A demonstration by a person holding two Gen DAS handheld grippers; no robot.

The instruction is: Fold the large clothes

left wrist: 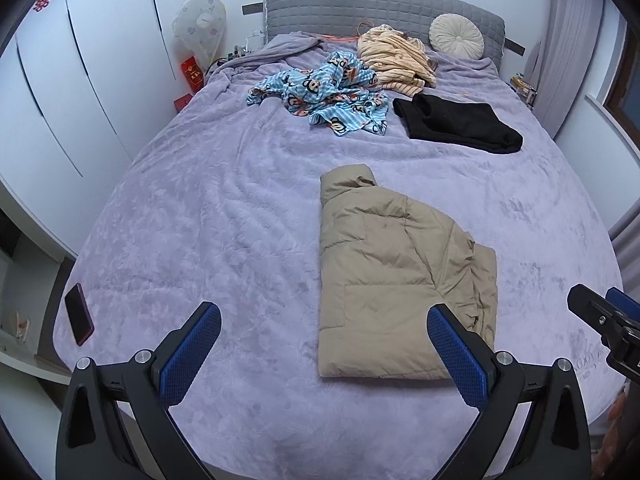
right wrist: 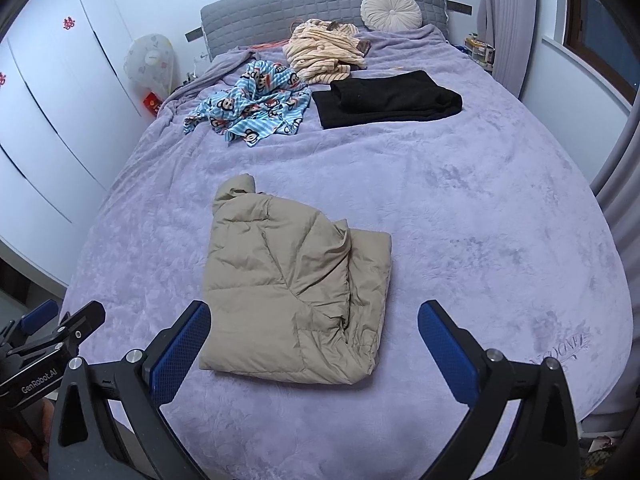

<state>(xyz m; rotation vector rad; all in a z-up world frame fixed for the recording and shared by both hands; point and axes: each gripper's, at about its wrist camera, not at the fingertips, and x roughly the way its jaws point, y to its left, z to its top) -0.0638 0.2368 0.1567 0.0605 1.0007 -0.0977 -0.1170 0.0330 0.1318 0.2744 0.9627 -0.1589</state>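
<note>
A beige puffer jacket (left wrist: 396,276) lies folded lengthwise on the purple bedspread (left wrist: 208,220), collar toward the headboard; it also shows in the right wrist view (right wrist: 296,284). My left gripper (left wrist: 324,332) is open and empty, hovering above the bed's near edge, its right finger over the jacket's near corner. My right gripper (right wrist: 314,332) is open and empty, above the jacket's near hem. Each gripper shows at the edge of the other's view: the right one (left wrist: 608,316), the left one (right wrist: 52,332).
A crumpled blue cartoon-print garment (left wrist: 328,92), a striped cream garment (left wrist: 396,58) and a folded black garment (left wrist: 456,122) lie near the headboard, with a round cushion (left wrist: 456,34). A phone (left wrist: 79,314) lies at the bed's left edge. White wardrobes (left wrist: 80,60) stand left.
</note>
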